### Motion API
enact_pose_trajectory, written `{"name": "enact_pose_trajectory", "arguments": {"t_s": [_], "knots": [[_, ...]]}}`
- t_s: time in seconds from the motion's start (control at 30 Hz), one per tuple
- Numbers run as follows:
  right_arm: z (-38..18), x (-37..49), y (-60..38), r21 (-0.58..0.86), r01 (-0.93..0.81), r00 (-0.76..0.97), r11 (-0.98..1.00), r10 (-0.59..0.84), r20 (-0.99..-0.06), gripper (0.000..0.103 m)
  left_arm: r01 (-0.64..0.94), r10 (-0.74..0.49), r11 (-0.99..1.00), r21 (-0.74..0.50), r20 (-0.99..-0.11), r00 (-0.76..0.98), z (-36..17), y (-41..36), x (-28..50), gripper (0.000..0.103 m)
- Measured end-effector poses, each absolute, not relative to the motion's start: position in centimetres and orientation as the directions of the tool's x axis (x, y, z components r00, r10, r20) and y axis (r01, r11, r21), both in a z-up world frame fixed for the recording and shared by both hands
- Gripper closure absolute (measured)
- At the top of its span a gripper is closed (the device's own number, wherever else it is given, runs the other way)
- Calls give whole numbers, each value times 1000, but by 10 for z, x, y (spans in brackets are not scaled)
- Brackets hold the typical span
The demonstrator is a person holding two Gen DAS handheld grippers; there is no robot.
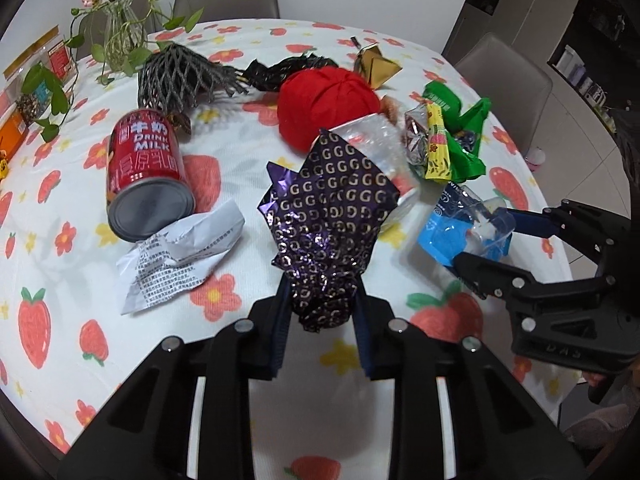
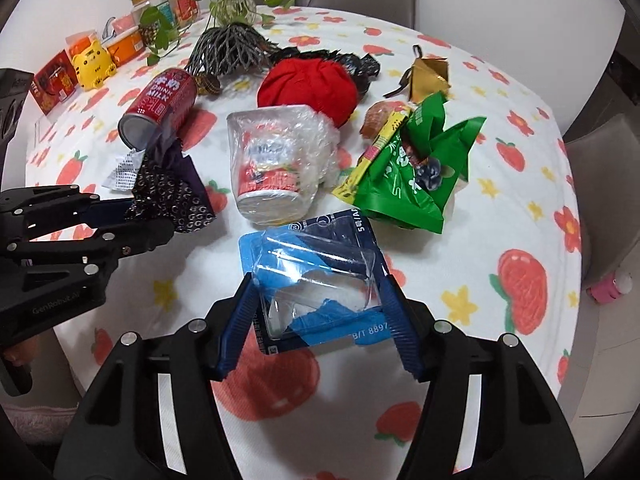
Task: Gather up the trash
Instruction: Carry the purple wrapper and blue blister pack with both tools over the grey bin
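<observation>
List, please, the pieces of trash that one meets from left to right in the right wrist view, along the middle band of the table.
Red milk can → purple foil wrapper held by the left gripper → plastic-wrapped cup → green snack bag.

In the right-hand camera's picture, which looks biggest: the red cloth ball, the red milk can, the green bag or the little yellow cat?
As they appear:
1. Green bag
2. Red cloth ball
3. Red milk can
4. Yellow cat

The bag lies nearer the camera, so its lead over the ball is unsure.
</observation>
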State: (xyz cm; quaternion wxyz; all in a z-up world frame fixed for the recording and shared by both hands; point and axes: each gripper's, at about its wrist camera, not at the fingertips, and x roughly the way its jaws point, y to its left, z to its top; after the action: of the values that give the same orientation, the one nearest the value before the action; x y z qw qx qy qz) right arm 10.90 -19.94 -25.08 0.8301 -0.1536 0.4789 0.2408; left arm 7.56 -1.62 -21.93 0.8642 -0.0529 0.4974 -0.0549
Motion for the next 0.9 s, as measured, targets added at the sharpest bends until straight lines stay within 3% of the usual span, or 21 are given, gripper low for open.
{"name": "enact_pose_trajectory", "arguments": {"t_s": [0.5, 0.9], "knots": [[-224, 58, -295, -30, -214, 527, 976, 89, -845, 43, 379, -289, 918, -120, -855, 431, -202, -86, 77, 75], [-196, -29, -456, -20, 68, 590, 997, -57, -805, 43, 543, -340, 836, -80, -852, 397, -179, -237, 37, 75]]}}
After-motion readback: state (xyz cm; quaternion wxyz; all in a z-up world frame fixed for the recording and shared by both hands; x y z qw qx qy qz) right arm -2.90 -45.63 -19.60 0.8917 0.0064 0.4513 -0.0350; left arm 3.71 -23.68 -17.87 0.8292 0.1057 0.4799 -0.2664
